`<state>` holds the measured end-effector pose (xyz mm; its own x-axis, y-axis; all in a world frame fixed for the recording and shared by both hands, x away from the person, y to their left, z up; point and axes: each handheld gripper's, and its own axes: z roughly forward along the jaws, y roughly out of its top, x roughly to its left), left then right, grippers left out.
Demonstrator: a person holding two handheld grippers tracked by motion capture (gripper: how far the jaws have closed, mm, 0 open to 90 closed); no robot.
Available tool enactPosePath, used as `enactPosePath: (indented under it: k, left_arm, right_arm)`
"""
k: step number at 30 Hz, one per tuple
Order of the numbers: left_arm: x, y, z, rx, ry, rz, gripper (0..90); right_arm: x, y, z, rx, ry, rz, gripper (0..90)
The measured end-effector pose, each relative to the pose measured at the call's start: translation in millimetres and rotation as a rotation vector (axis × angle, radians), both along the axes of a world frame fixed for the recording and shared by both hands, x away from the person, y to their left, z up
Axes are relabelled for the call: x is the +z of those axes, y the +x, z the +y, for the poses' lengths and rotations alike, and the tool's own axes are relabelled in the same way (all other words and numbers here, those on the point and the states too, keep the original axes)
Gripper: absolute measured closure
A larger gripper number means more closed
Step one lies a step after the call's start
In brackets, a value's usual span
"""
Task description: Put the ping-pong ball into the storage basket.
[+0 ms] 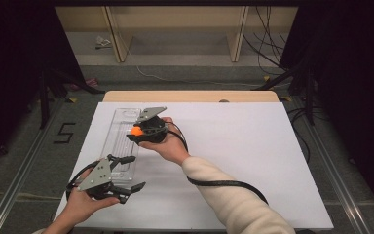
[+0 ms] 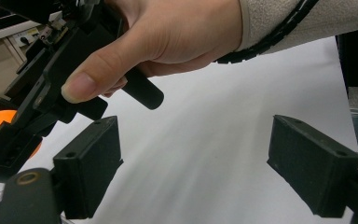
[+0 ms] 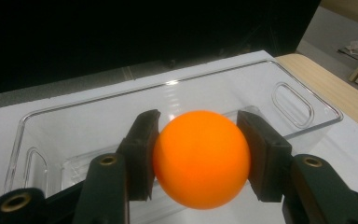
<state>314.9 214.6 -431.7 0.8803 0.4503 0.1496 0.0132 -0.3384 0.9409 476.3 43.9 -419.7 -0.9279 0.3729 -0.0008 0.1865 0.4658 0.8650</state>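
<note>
A white sheet (image 1: 253,161) covers most of the table, and a strip of bare wooden tabletop (image 1: 190,96) shows along its far edge in the upper middle of the high view. Beyond it lies grey floor with loose cables (image 1: 268,53) at the upper right, a pale wooden shelf frame (image 1: 175,29) across the top, and black curtains (image 1: 9,73) down both sides. A "5" mark (image 1: 64,132) sits on the floor at the left of the frame.

A clear plastic tray (image 1: 119,141) lies lengthwise on the sheet, left of centre in the high view. The right gripper (image 1: 137,131) hangs over the tray's upper half, its hand (image 1: 168,146) reaching in from the lower right on a cream sleeve (image 1: 233,200). In the right gripper view the 2 jaws press against either side of an orange ball (image 3: 201,157), holding it at the centre of the frame, above the tray's (image 3: 98,121) open interior; whether the ball touches the tray floor cannot be told.

The left gripper (image 1: 130,173) sits at the lower left of the high view, just beside the tray's near end, held by the left hand (image 1: 80,207). In the left gripper view its 2 pads (image 2: 91,165) stand wide apart with nothing but white sheet between them; the ball (image 2: 0,128) shows at the left edge.
</note>
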Motion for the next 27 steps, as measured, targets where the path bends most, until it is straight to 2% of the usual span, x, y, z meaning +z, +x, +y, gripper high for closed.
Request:
enactPosePath:
  k: [27]
  left_arm:
    - [0.1, -0.1, 0.0, -0.003, 0.001, -0.002, 16.6]
  right_arm:
    - [1.7, 3.4, 8.9, 0.011, -0.003, 0.005, 51.4]
